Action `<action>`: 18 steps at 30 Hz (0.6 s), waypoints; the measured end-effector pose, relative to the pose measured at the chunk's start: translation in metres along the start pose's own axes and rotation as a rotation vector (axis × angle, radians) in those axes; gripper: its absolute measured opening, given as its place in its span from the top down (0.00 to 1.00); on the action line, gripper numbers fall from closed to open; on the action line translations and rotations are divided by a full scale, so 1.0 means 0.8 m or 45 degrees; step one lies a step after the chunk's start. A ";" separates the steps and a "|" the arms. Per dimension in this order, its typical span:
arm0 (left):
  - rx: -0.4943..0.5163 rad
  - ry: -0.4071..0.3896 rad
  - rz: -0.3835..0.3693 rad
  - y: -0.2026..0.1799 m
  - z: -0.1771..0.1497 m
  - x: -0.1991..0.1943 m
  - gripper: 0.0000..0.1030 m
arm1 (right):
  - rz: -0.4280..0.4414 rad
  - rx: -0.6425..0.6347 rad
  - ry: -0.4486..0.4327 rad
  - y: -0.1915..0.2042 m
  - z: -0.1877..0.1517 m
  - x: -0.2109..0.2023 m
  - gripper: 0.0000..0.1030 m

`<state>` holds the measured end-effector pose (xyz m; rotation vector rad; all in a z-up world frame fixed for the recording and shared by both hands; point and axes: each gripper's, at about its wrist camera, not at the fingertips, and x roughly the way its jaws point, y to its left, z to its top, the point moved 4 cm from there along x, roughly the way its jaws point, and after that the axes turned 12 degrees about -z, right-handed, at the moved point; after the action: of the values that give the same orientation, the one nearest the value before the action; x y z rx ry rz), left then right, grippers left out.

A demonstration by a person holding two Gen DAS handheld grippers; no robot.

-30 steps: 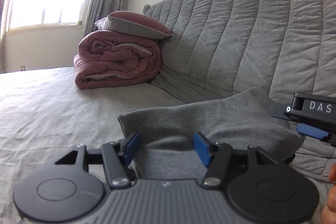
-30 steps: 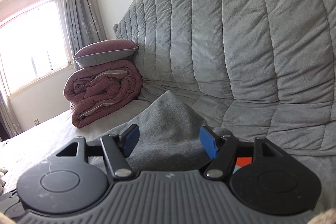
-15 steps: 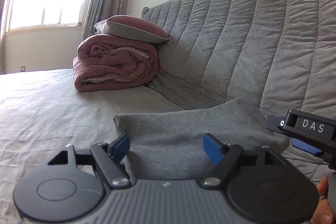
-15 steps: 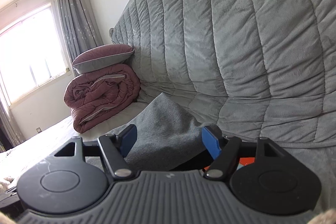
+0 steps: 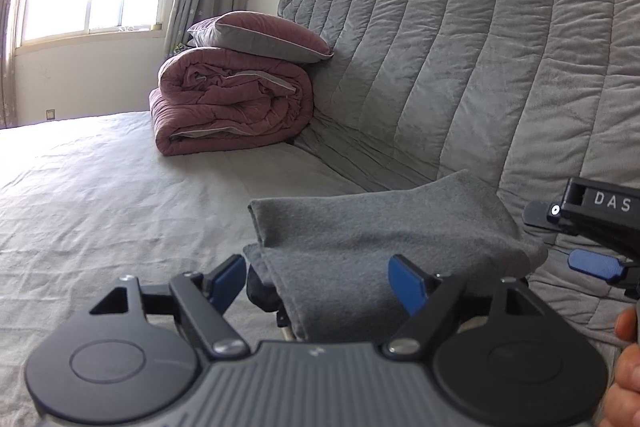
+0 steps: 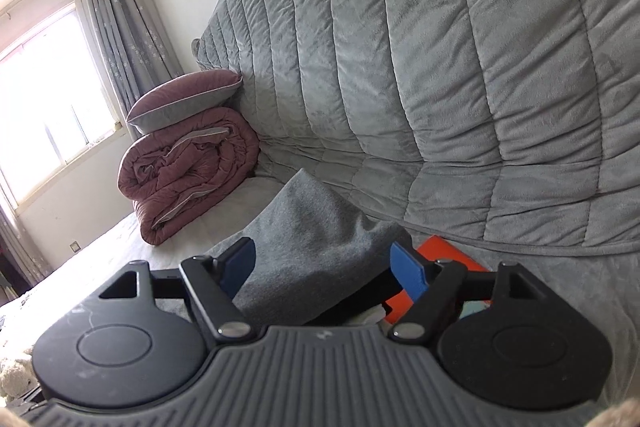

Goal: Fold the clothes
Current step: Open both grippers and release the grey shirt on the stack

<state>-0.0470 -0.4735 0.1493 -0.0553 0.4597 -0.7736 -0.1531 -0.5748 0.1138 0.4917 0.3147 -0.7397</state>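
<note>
The only readable text is "DAS", in pale capital letters on the black body of the right claw (image 5: 596, 263), seen in the left wrist view just to the right of the folded grey garment (image 5: 384, 227). The right wrist view shows no legible writing.

Left tool (image 5: 316, 281), right tool (image 6: 324, 269): jaws just opened wide, gripping nothing.

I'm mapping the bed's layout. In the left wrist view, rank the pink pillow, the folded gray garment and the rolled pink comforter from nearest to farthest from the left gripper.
1. Folded gray garment, directly ahead of the left gripper.
2. Rolled pink comforter, farther back on the left, against the headboard.
3. Pink pillow, on top of the comforter, slightly beyond it.
</note>
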 end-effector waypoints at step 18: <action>-0.012 0.215 0.114 -0.002 -0.035 -0.035 0.13 | -0.023 -0.193 0.032 0.034 -0.029 -0.030 0.00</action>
<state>-0.0777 -0.4522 0.1351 0.0219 0.6219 -0.6909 -0.1529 -0.5316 0.1134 0.3551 0.3962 -0.7214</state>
